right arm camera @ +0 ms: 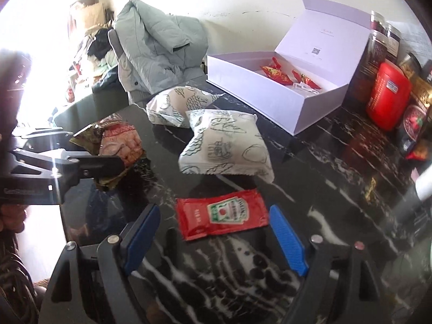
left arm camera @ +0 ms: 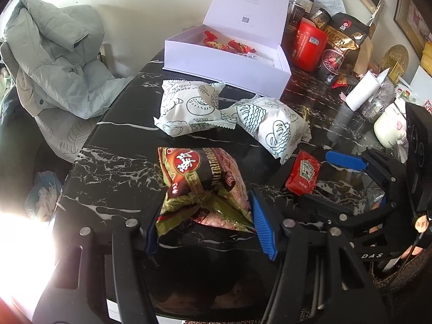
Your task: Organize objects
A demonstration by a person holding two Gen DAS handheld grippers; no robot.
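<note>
Left hand-held gripper (left arm camera: 206,224): jaws clamped on brown-gold snack packet (left arm camera: 199,186), near front edge of surface (left arm camera: 113,167). Right hand-held gripper (right arm camera: 216,235): jaws wide, nothing held; ketchup sachet (right arm camera: 222,214) flat on surface between them, untouched. White box (left arm camera: 224,64) open at far edge.

The left gripper (left arm camera: 205,224) clamps a brown-and-gold snack bag (left arm camera: 201,183) on the black marble table (left arm camera: 113,167); two white pastry packets (left arm camera: 189,108) lie beyond, before an open white box (left arm camera: 226,64).
</note>
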